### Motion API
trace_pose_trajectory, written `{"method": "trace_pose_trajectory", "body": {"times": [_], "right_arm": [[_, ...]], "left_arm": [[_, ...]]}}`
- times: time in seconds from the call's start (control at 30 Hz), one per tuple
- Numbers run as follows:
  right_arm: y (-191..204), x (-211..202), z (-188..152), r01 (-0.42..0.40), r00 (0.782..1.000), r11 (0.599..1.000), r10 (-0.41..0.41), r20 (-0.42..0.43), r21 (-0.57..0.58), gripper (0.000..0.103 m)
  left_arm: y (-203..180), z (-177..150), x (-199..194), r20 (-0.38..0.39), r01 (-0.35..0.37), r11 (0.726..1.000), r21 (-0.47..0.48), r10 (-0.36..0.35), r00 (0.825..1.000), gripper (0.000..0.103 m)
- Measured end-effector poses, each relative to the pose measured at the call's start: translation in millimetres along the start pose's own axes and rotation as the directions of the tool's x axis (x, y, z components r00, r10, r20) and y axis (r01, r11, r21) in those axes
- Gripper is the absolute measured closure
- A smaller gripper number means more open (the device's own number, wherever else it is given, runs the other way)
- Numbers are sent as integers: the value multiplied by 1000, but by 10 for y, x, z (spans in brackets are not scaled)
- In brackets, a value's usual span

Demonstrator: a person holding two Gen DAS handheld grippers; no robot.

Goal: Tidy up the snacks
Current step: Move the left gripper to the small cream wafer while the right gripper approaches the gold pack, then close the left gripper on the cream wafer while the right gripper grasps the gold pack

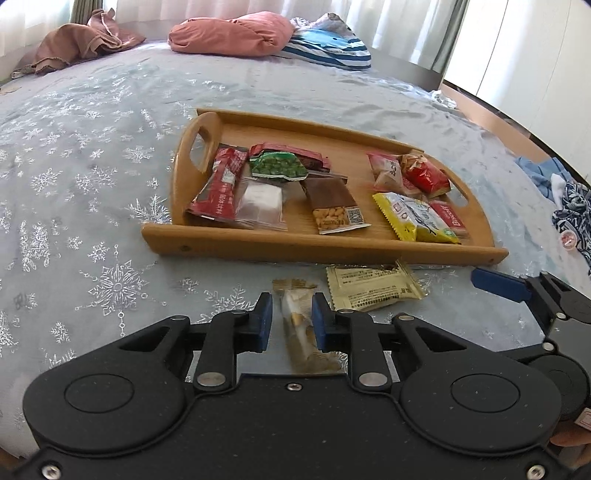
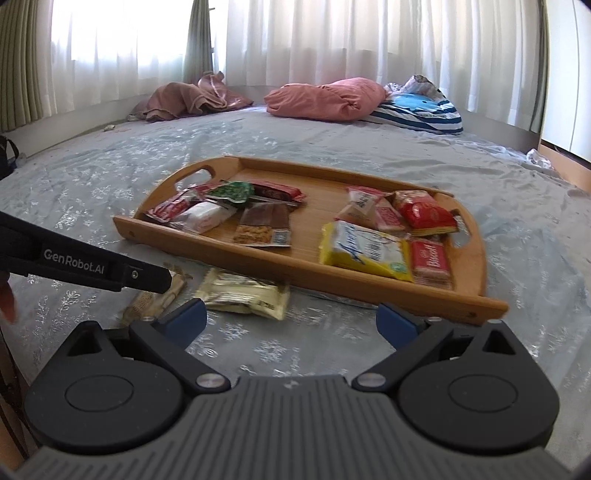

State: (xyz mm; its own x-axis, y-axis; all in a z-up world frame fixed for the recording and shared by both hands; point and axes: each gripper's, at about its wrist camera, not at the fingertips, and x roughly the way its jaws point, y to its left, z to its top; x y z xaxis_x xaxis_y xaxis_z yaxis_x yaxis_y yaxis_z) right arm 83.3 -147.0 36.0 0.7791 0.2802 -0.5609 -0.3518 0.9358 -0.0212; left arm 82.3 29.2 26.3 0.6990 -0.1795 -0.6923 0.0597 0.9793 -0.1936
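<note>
Left tool (image 1: pixel 291 317) is seen closest, clamped shut on a slim clear-and-gold snack packet (image 1: pixel 295 325); blue pads (image 1: pixel 264 321) are pressed on both of its sides. Packet is lying lengthwise between the fingers, on the bed (image 1: pixel 92 184), just in front of the wooden tray (image 1: pixel 325 247).

Beside it, a pale yellow packet (image 1: pixel 373 288) is lying flat on the bed cover, close to the tray's near rail.

Right tool (image 2: pixel 291 325) is held wide open with nothing between its pads, hovering over bare bed cover near the tray's front edge. Its blue fingertip is also caught at the right edge of the left wrist view.

Tray is loaded in two groups. Left group: red wrapper (image 1: pixel 218 184), clear bag with a white block (image 1: pixel 260 203), green packet (image 1: pixel 279 166), brown peanut bar (image 1: pixel 332 203). Right group: yellow packet (image 1: pixel 417 218), red Biscoff packet (image 2: pixel 430 258), red cracker bag (image 1: pixel 424 175), pink-white packet (image 1: pixel 386 168).

Pink pillow (image 1: pixel 229 33) and striped cushion (image 1: pixel 328 48) are seen at the far end of the bed, well apart from the tray.
</note>
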Motion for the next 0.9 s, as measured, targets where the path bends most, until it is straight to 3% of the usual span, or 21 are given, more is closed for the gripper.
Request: {"method": "trace_pose_trajectory", "body": {"times": [0.63,0.77,0.9], "right_arm": [[350,459,118,28,997,999,-30,-75,-26,0],[339,489,141,29,997,1000,-28,-77,5,11],[329,442,113,48,997,999,-49,-66,-10,31]], "left_arm": [[181,-9,-195,30,-15,1000,-14,16,999,82],[179,-33,-198,29,-9,1000,-15,10,1000,79],[154,-66,-195,28,-4,1000,-14,4,1000,72]]}}
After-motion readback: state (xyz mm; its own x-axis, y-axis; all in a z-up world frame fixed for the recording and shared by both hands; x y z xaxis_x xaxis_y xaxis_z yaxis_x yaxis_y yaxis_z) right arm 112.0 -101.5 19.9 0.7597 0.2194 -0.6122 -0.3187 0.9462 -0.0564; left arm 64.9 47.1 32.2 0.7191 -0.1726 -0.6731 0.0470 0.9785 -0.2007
